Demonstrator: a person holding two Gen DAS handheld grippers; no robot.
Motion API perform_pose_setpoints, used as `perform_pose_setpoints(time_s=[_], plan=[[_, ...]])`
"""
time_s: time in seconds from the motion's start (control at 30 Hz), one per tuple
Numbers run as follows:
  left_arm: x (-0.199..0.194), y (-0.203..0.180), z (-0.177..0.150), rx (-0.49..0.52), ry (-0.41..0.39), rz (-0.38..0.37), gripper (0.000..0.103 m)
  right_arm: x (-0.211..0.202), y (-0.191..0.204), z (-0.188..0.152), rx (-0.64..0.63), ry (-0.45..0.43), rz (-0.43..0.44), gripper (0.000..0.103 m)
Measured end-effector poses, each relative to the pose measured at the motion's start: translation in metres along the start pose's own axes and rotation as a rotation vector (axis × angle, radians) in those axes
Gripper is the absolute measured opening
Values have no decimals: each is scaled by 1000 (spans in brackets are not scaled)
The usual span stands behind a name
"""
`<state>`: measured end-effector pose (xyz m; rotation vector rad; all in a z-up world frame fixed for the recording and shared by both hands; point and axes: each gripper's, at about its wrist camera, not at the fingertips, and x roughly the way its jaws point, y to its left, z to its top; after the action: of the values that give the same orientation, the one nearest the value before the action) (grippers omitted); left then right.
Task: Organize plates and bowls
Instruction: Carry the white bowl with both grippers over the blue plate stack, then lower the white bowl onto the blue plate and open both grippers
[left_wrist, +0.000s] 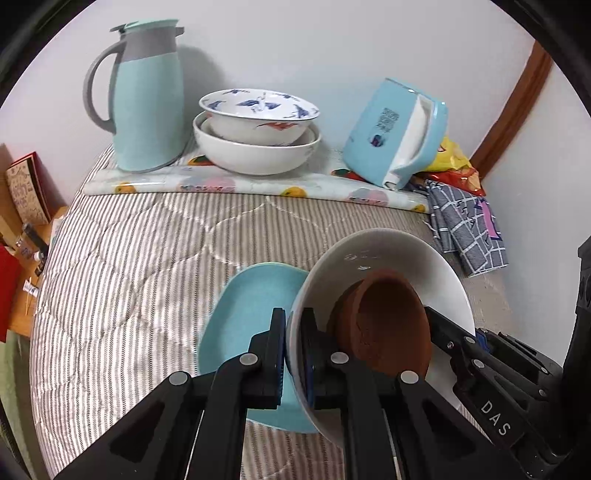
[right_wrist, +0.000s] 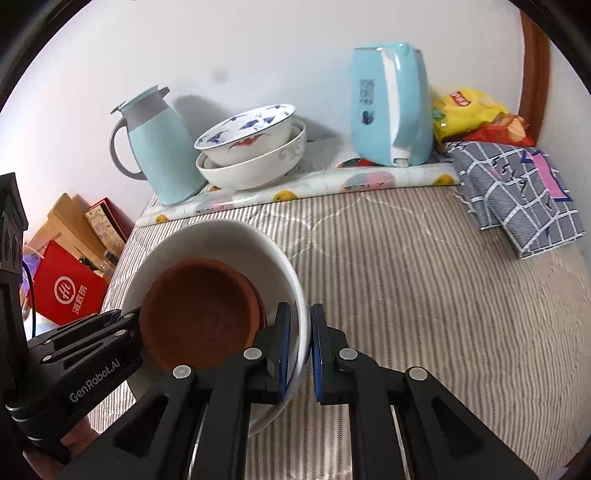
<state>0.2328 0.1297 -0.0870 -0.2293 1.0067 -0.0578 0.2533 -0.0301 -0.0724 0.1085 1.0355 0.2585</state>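
Two grippers, left (left_wrist: 293, 354) and right (right_wrist: 298, 349), fingers pinching opposite rims of the white bowl (right_wrist: 236, 236); glazed, slippery, breakable.

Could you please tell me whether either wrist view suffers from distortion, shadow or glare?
Left wrist view: fisheye bends the floral mat edge; the thermos jug casts a soft wall shadow. Right wrist view: black corner vignetting, the kettle leans, mild sheen on the white bowl; no harsh glare.

Left tool (left_wrist: 293, 363) and right tool (right_wrist: 298, 354): both clamped, facing each other.
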Motion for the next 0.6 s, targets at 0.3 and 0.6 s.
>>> perform_pose_setpoints(time_s=[0.3, 0.6], plan=[[15, 24, -2, -29, 31, 24, 9, 27, 14, -2, -4, 42, 21, 10], [34, 37, -4, -45, 68, 31, 9, 50, 17, -6, 0, 81, 24, 10]])
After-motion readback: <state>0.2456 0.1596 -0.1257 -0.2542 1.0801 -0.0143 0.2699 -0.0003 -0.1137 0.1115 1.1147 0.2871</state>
